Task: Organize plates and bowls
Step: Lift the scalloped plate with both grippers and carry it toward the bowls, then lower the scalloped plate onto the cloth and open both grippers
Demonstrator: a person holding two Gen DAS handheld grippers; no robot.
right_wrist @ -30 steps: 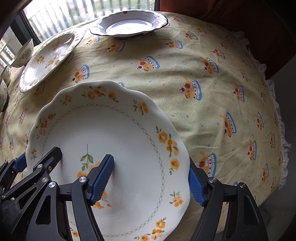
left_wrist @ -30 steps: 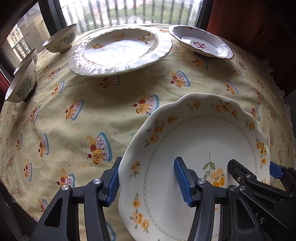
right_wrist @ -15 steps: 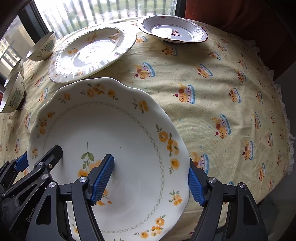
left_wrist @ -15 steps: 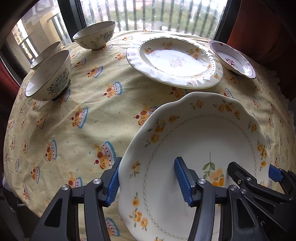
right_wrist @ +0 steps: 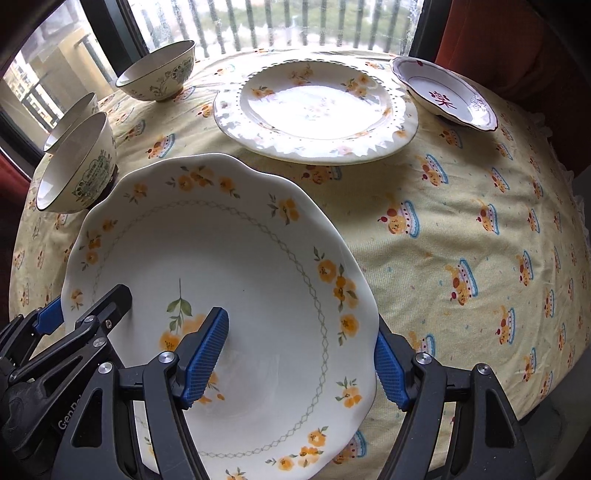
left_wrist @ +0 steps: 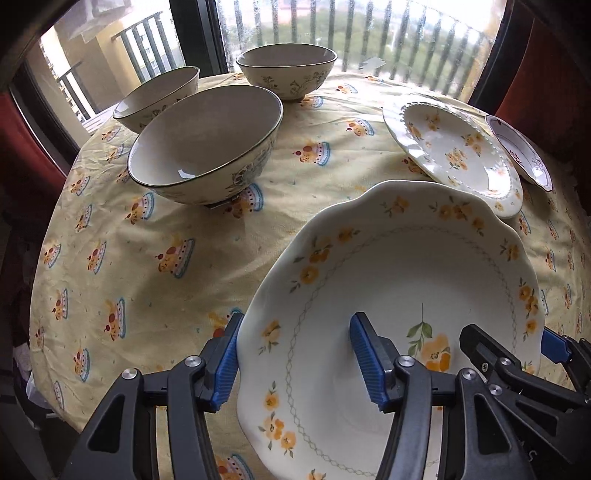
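Note:
A large scalloped plate with yellow flowers (left_wrist: 406, 280) (right_wrist: 229, 266) is held above the tablecloth by both grippers. My left gripper (left_wrist: 299, 362) is shut on its left rim. My right gripper (right_wrist: 295, 358) is shut on its right rim. A flat white plate with a toothed rim (left_wrist: 454, 155) (right_wrist: 314, 107) lies further back. A small red-trimmed dish (left_wrist: 524, 155) (right_wrist: 443, 92) sits at the far right. Three patterned bowls stand at the left and back: (left_wrist: 207, 144) (right_wrist: 74, 166), (left_wrist: 159, 96) (right_wrist: 70, 118), (left_wrist: 288, 70) (right_wrist: 159, 70).
The round table wears a yellow cloth with cake prints (left_wrist: 147, 258) (right_wrist: 461, 221). A window with railings (left_wrist: 332, 33) runs behind it. Red curtains (right_wrist: 517, 40) hang at the right.
Both grippers have carried the flowered plate to the left, towards the bowls. The nearest bowl now looms large in the left wrist view; the toothed plate and red-trimmed dish have shifted right.

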